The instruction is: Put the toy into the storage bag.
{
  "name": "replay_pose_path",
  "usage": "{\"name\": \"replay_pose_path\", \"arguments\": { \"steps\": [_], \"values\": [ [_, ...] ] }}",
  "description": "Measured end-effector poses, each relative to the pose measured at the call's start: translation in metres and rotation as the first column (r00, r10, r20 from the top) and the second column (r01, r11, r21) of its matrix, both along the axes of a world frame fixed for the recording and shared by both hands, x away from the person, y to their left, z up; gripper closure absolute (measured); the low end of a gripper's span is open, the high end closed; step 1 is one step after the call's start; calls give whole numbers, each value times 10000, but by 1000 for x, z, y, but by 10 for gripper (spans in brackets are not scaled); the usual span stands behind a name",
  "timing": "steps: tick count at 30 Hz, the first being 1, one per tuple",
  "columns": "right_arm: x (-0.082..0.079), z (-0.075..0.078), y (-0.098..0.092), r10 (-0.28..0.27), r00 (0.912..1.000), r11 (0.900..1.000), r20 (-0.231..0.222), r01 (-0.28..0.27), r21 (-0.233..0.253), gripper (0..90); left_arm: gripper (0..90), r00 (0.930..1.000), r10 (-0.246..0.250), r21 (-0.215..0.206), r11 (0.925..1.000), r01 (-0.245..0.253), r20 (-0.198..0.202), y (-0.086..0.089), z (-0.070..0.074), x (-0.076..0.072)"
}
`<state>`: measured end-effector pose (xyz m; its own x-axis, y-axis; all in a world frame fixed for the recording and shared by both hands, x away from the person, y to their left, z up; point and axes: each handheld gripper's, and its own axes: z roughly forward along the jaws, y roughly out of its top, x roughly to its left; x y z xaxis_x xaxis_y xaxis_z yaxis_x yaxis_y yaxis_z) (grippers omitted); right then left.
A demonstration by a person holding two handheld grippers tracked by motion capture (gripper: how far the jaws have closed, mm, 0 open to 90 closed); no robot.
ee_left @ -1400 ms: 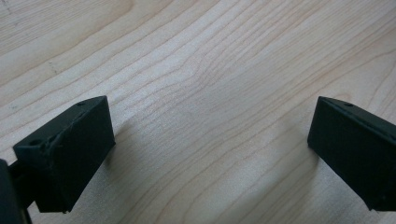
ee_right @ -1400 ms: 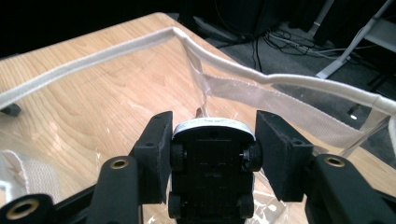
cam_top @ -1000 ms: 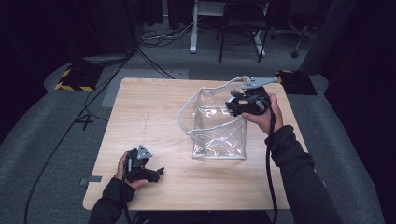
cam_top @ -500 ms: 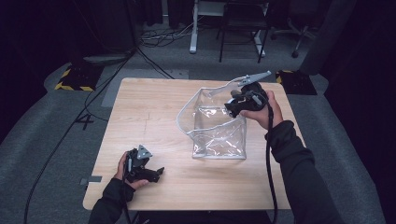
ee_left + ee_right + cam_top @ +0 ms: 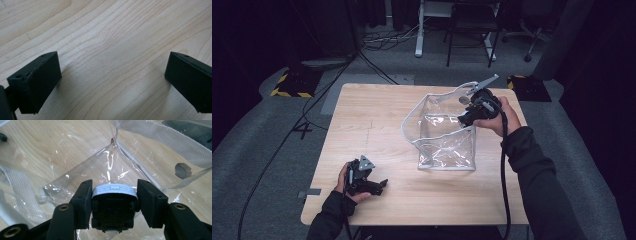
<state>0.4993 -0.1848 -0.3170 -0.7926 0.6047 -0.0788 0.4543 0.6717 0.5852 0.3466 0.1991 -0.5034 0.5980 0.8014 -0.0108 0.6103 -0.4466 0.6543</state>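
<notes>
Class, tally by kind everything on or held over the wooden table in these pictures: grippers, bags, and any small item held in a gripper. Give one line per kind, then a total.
Grippers: 2, the left gripper and the right gripper
Clear plastic bags: 1, the clear bag
Small held items: 1, a small black and white toy car clamped in the right gripper over the bag
Total: 4

High view overlooks the table (image 5: 377, 115); both tongs cameras hover close above it.
</notes>
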Motion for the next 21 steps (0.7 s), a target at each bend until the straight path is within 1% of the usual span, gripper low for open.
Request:
{"name": "replay_pose_path", "arguments": {
  "steps": [2,6,7,11,16,17,18,20,21],
  "values": [
    [0,0,-1,169,9998,9998,-45,-170,-110,481,7,10000,-1,2,10000,1,0,0,0,0],
    [-2,2,-3,102,9998,9996,-179,-106,-259,481,7,10000,0,3,10000,0,0,0,0,0],
    [-2,3,-5,135,9998,9990,-162,-142,-434,481,7,10000,1,1,10000,-1,1,0,0,0],
    [-3,4,-8,96,9997,9985,-226,-108,-546,480,7,10000,1,2,10000,-1,0,0,0,0],
    [-5,5,-12,124,9998,9981,-162,-134,-608,479,7,10000,1,5,10000,-1,0,0,0,0],
    [-5,5,-13,228,9997,9977,-107,-234,-638,479,7,10000,1,3,10000,-1,-1,0,0,0],
    [-5,5,-15,184,9997,9981,-134,-192,-579,479,7,10000,2,3,10000,-2,1,0,0,0],
    [-6,5,-15,125,9999,9981,-120,-132,-606,477,7,10000,3,2,10000,-3,2,0,0,0],
    [-6,7,-16,97,9999,9981,31,-95,-607,470,7,10000,2,3,10000,-2,0,0,0,0]
  ]
}}
